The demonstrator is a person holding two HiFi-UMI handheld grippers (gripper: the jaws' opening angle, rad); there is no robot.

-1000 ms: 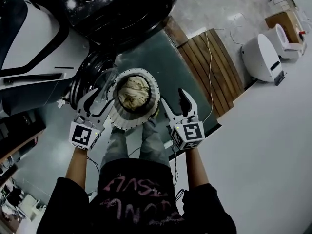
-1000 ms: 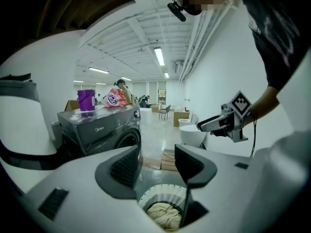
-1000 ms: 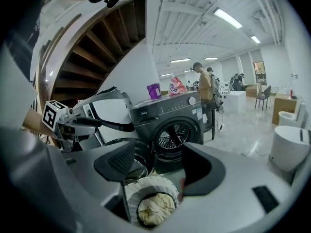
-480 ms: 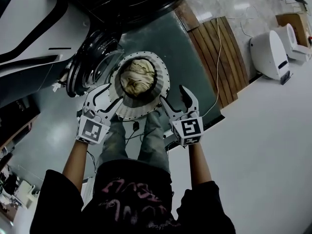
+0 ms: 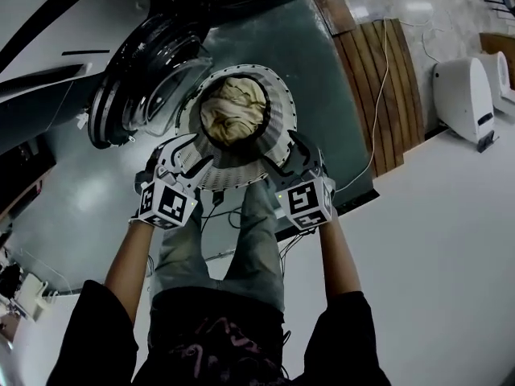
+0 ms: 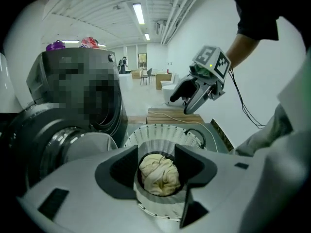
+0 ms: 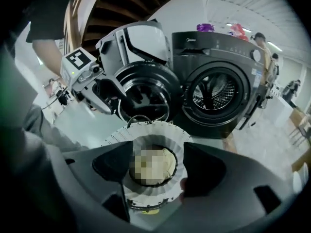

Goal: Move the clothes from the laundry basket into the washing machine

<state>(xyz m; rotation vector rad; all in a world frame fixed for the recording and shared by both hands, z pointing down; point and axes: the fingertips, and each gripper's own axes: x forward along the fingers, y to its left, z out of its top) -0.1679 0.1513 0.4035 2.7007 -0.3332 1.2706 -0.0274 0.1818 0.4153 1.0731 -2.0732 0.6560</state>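
Clothes (image 5: 233,111) in basket (image 5: 282,127), nr washer door (image 5: 133,95).

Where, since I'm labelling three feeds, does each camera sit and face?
Head view: on the person's head, looking steeply down at the laundry basket; forearms, legs, left gripper and right gripper show.
Left gripper view: on that gripper, looking along its open jaws at the clothes in the basket; the right gripper and arm show.
Right gripper view: on that gripper, facing the washing machine over the basket; its jaws have just been opening, empty; the left gripper and forearm show.
Shared: all three see basket and clothes.
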